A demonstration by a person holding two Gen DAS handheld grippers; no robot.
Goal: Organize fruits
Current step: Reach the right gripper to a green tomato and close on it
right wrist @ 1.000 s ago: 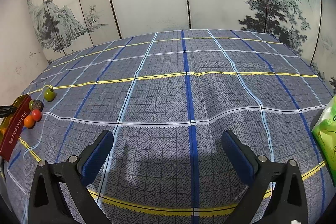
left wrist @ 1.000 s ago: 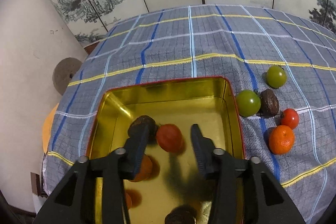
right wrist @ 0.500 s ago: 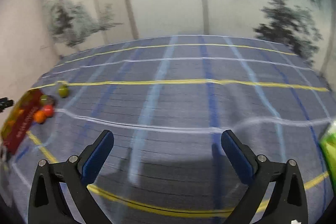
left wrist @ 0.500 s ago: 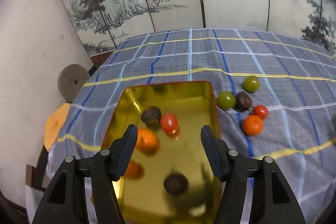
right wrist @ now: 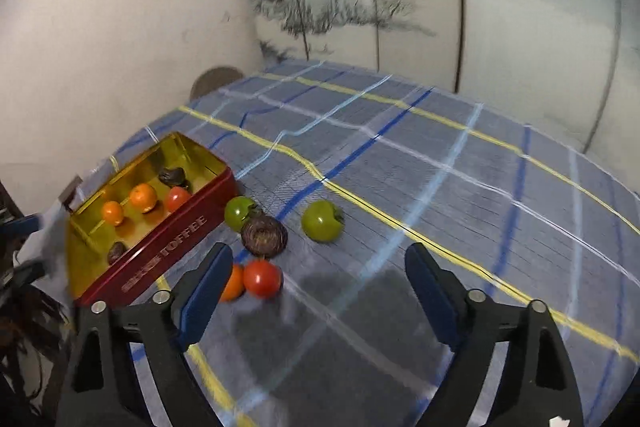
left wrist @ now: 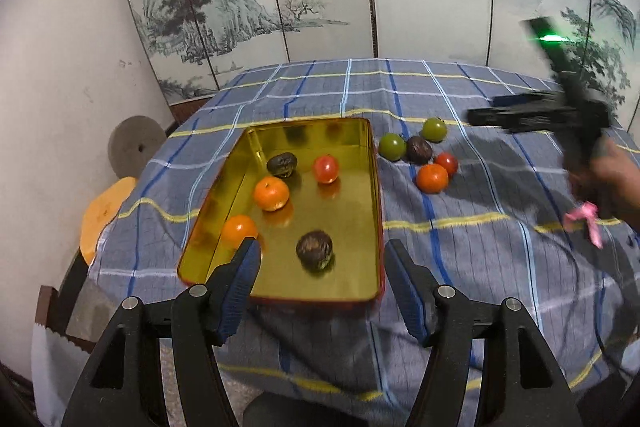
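Fruits (left wrist: 432, 177) sat half sorted: five in the tin (left wrist: 374, 187), five beside it on the desk. Left gripper (left wrist: 320, 291) hung spread and empty; right gripper (right wrist: 318, 287), fingers closing on nothing, aimed at the loose cluster, likely for the next pick.

Dim indoor light, from above. Shiny gold-lined rectangular metal tin (left wrist: 360, 155) mirrors fruit and carries glare on its walls. Soft dark shadows on blue plaid cloth (left wrist: 480, 247) right of tin. Fisheye bends both views, corners black. Right tool (left wrist: 560, 115) motion-smeared, green light streak above it. Right wrist view blurred throughout, sharpest near tin.
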